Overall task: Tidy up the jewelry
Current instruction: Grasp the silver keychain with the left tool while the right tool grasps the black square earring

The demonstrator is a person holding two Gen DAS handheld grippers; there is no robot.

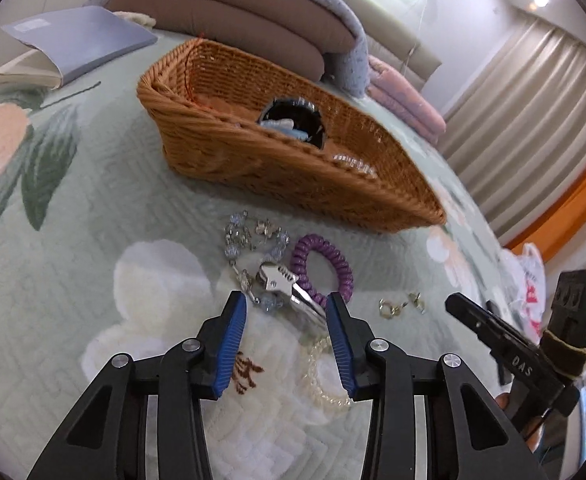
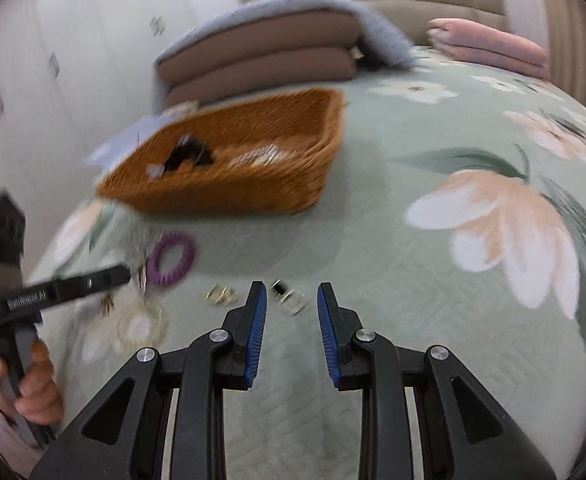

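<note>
Silver hair clip (image 1: 289, 286) lies diagonally, tapered end toward left gripper (image 1: 286, 307)

Both wrist cameras looked low across the bed toward the basket (image 1: 277, 152) (image 2: 233, 168), the left from nearer, the right from farther right; both showed the purple hair tie (image 1: 325, 268) (image 2: 171, 258) before the basket.

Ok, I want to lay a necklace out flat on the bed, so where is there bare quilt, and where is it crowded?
Bare quilt lies right of the wicker basket, toward the big peach flower print. It is crowded in front of the basket: the purple coil tie, silver clip, blue bead bracelet, gold earrings and clear bead bracelet cluster there.
</note>
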